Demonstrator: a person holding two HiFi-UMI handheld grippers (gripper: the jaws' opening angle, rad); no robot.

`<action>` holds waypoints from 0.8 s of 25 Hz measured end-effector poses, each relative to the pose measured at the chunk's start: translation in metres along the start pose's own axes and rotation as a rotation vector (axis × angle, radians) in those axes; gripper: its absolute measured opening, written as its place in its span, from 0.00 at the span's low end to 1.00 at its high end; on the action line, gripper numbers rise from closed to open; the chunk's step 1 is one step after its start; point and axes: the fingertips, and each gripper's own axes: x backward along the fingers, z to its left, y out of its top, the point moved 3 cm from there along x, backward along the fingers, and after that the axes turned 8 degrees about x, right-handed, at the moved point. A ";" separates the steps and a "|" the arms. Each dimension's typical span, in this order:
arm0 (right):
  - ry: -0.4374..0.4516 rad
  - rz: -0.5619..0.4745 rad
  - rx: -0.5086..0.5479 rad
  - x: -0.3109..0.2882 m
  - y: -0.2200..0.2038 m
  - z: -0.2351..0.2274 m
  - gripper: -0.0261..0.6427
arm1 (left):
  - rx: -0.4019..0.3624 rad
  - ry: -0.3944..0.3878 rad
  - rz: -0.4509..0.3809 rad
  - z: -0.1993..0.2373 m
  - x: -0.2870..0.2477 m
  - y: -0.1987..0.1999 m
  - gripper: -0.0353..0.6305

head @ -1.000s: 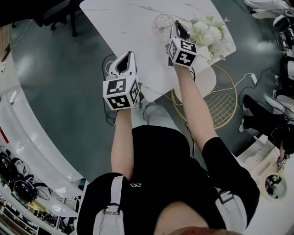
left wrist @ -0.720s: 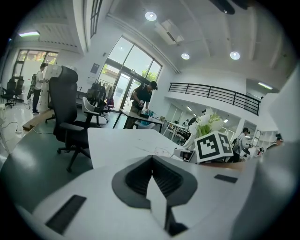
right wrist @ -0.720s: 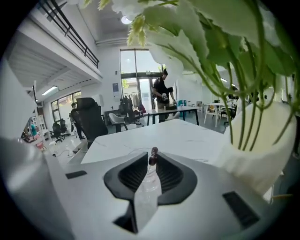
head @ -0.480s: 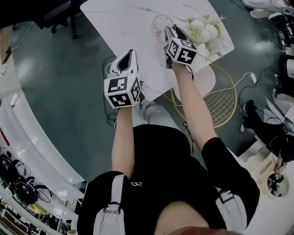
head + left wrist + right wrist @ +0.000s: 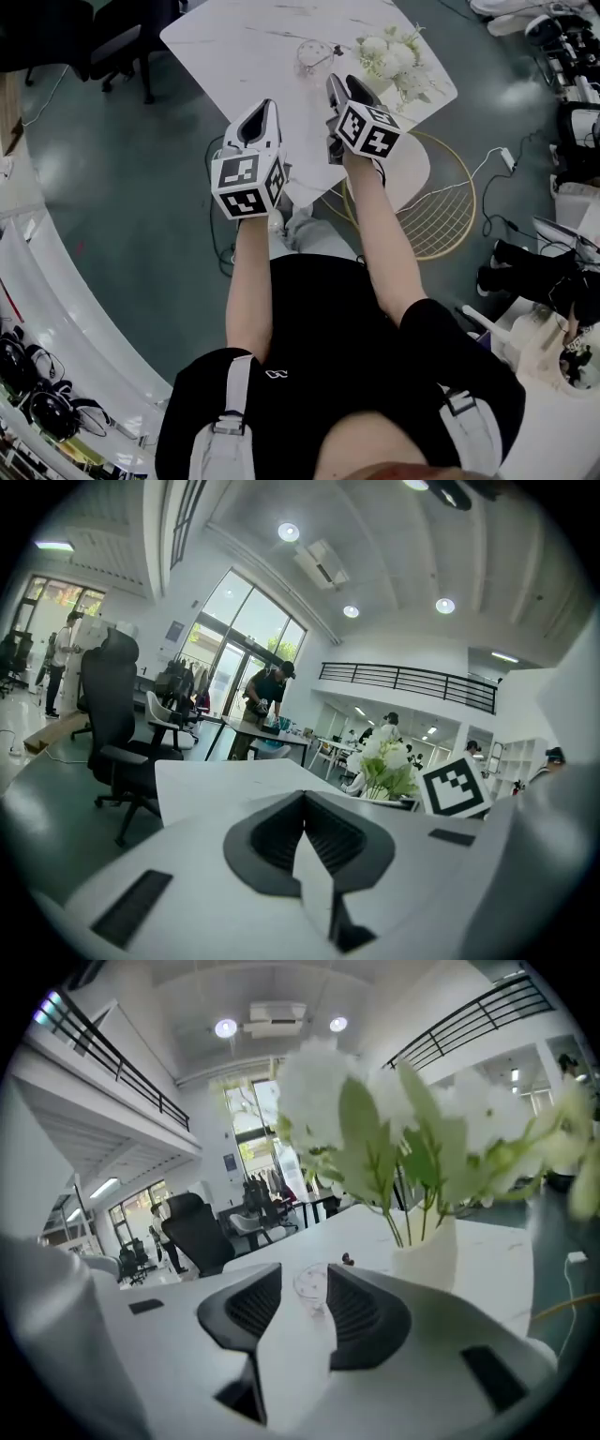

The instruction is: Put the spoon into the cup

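Observation:
A clear glass cup stands on the white marble table, next to a bunch of white flowers. A thin thing seems to lean inside it; I cannot tell whether it is the spoon. My right gripper hovers just short of the cup, open and holding nothing. Between its jaws in the right gripper view, the cup shows farther off on the table. My left gripper hangs over the table's near edge with its pads together, empty. In the left gripper view, the left gripper faces the bare tabletop.
White flowers in a white vase stand close to the right of the cup. A small dark object lies behind the cup. A gold wire stool stands under the table's right side, and a black office chair at far left.
The right gripper has drawn back from the cup toward me and its jaws have gone from nearly closed to open. The left gripper has risen a little.

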 end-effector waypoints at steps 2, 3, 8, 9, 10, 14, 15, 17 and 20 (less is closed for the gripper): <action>0.015 -0.059 -0.005 0.020 0.014 0.002 0.23 | -0.017 -0.016 -0.021 -0.006 0.003 0.009 0.08; 0.021 -0.082 0.008 0.030 0.020 0.004 0.20 | -0.026 -0.025 -0.033 -0.009 0.005 0.014 0.08; -0.006 -0.173 0.163 0.075 0.048 0.014 0.09 | -0.076 -0.071 -0.123 -0.030 0.023 0.049 0.08; 0.011 -0.209 0.201 0.084 0.059 0.019 0.07 | -0.086 -0.078 -0.141 -0.034 0.027 0.056 0.08; 0.038 -0.254 0.234 0.095 0.071 0.024 0.07 | -0.095 -0.085 -0.156 -0.038 0.030 0.061 0.08; 0.126 -0.416 0.249 0.136 0.113 0.035 0.05 | -0.127 -0.108 -0.209 -0.054 0.045 0.079 0.08; 0.130 -0.438 0.245 0.144 0.119 0.035 0.05 | -0.134 -0.112 -0.221 -0.056 0.048 0.082 0.08; 0.130 -0.454 0.279 0.154 0.126 0.039 0.05 | -0.138 -0.116 -0.240 -0.057 0.053 0.087 0.08; 0.129 -0.422 0.362 0.160 0.128 0.047 0.05 | -0.135 -0.116 -0.246 -0.057 0.056 0.087 0.08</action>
